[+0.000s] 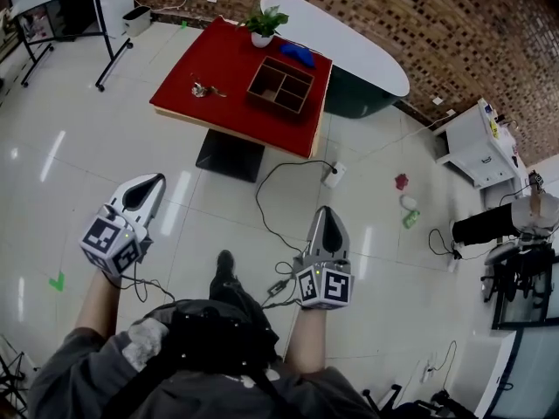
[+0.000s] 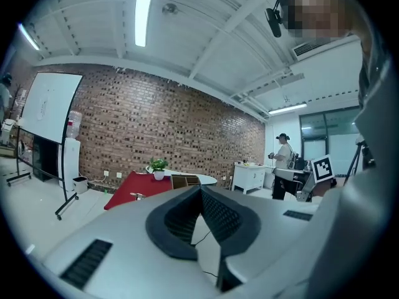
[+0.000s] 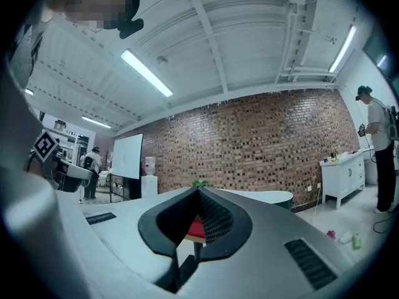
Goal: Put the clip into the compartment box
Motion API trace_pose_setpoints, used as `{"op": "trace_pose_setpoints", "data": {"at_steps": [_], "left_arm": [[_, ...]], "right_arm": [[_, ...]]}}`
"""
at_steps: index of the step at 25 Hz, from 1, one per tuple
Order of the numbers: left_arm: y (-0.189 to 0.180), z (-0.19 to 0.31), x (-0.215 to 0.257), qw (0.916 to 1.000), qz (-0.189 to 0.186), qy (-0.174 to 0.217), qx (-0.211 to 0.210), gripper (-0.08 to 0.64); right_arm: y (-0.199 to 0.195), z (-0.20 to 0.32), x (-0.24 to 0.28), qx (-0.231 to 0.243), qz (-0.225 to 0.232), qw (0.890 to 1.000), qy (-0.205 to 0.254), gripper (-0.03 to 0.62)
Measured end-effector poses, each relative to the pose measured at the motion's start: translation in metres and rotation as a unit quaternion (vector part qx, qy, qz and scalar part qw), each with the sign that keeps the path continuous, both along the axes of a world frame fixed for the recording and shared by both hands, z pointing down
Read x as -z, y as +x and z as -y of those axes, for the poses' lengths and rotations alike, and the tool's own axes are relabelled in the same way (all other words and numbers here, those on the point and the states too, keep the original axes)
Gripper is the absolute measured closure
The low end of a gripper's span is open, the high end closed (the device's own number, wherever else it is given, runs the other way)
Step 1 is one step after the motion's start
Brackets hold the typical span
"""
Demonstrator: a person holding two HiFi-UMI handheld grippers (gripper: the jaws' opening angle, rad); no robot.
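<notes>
Far across the white tiled floor, in the head view, a red table (image 1: 229, 68) carries the task's things. The clip (image 1: 205, 88) lies on its left part, well apart from the compartment box (image 1: 279, 84), which sits on its right part with its compartments open to the camera. A potted plant (image 1: 265, 26) stands at the table's far edge and a blue thing (image 1: 298, 55) lies just beyond the box. Behind the red table is a white oval table (image 1: 349, 46), and a white cabinet (image 1: 476, 142) stands at the far right. Near the camera, the person holds the left gripper (image 1: 155, 180) and the right gripper (image 1: 324, 209) over the floor, both well short of the table. A black cable (image 1: 271, 195) runs across the tiles between them.

From the left gripper view, the two jaws meet at their tips with nothing between them. Beyond them show the red table, the plant, a whiteboard (image 2: 45, 108) at the left before a brick wall (image 2: 162, 123), and a person (image 2: 283, 161) standing at the right.

From the right gripper view, this tool's jaws are likewise closed at the tips and empty. A patch of the red table shows through the gap lower down. Another person (image 3: 374, 148) stands at the far right.
</notes>
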State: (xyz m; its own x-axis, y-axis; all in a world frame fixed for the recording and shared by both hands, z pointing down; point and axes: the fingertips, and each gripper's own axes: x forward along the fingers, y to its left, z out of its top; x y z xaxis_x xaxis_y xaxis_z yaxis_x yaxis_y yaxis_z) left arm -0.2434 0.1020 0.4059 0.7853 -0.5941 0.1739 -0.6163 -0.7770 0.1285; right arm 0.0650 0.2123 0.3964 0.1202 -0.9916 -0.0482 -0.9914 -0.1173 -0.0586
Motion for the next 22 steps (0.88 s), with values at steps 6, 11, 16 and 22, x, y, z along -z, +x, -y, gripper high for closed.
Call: {"op": "trace_pose_setpoints", "data": {"at_steps": [6,11,16,22], "left_arm": [[0.064,0.073,-0.005,0.9998,0.003,-0.013,0.014,0.528],[0.107,0.110,0.008,0.9997,-0.011,-0.007,0.021,0.528],[0.127,0.137,0.013,0.9990,-0.002,0.002,0.045,0.528],[0.138,0.160,0.016,0.9980,0.001,0.000,0.063,0.528]], "right_arm": [[0.070,0.067,-0.003,0.004,0.005,1.000,-0.007,0.586],[0.118,0.107,-0.009,0.011,0.012,1.000,-0.011,0.586],[0.142,0.145,-0.007,0.035,0.019,0.999,-0.006,0.586],[0.156,0.173,-0.001,0.042,0.027,0.999,0.006,0.586]]}}
